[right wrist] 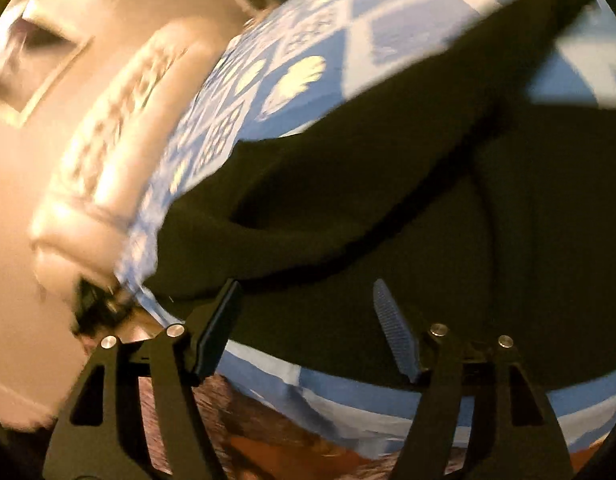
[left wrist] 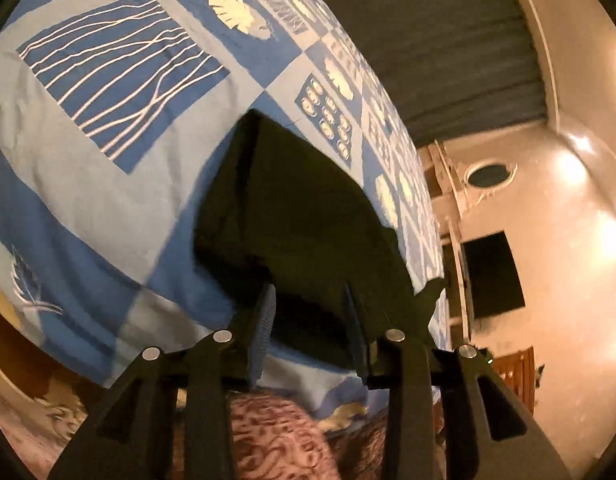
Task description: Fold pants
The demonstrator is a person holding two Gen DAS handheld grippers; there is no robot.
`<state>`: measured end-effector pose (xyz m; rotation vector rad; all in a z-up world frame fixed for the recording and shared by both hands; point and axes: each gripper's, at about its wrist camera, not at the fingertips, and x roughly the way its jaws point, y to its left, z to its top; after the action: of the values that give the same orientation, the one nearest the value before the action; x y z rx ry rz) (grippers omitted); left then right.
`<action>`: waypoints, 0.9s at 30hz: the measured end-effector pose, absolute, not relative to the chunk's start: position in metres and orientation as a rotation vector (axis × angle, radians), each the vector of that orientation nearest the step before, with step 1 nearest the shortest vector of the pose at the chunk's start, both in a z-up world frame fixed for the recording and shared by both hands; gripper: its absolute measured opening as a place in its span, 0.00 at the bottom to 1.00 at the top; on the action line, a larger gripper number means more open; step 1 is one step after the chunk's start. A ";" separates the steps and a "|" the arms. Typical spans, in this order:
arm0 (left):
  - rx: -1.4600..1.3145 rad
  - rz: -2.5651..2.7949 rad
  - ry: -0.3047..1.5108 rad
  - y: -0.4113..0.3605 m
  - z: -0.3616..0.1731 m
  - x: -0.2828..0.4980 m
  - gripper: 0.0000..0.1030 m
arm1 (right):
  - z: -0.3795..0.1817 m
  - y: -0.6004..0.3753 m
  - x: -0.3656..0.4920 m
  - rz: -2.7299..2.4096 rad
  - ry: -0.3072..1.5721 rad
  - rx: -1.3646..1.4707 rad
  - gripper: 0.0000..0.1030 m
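Note:
Dark green pants (left wrist: 300, 200) lie on a blue patterned bedsheet (left wrist: 108, 152). In the left wrist view my left gripper (left wrist: 309, 312) is open, its fingers straddling the near end of the pants just above the cloth. In the right wrist view the pants (right wrist: 427, 200) spread wide with a folded layer running up to the top right. My right gripper (right wrist: 308, 308) is open wide above the near edge of the pants, holding nothing. This view is motion-blurred.
The bed edge with a brown patterned blanket (left wrist: 276, 436) lies below the grippers. A dark curtain (left wrist: 427, 40) and cream wall with a dark screen (left wrist: 491, 272) stand at the right. A cream carved headboard (right wrist: 108, 140) flanks the bed in the right wrist view.

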<state>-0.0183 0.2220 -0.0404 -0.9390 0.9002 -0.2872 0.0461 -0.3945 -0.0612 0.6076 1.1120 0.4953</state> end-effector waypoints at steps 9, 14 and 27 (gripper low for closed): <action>-1.033 -0.181 0.873 0.200 -0.049 -0.010 0.35 | -0.065 -0.393 0.040 0.473 1.104 0.649 0.73; -1.118 -0.055 0.875 0.200 -0.054 -0.029 0.35 | -0.064 -0.398 0.041 0.475 1.096 0.684 0.74; -1.118 0.057 0.911 0.190 -0.070 -0.010 0.48 | -0.067 -0.407 0.040 0.462 1.087 0.759 0.75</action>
<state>-0.0098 0.1898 -0.0701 -1.1180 0.9113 0.0574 0.0402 -0.4069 -0.0666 0.7588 1.0872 0.4615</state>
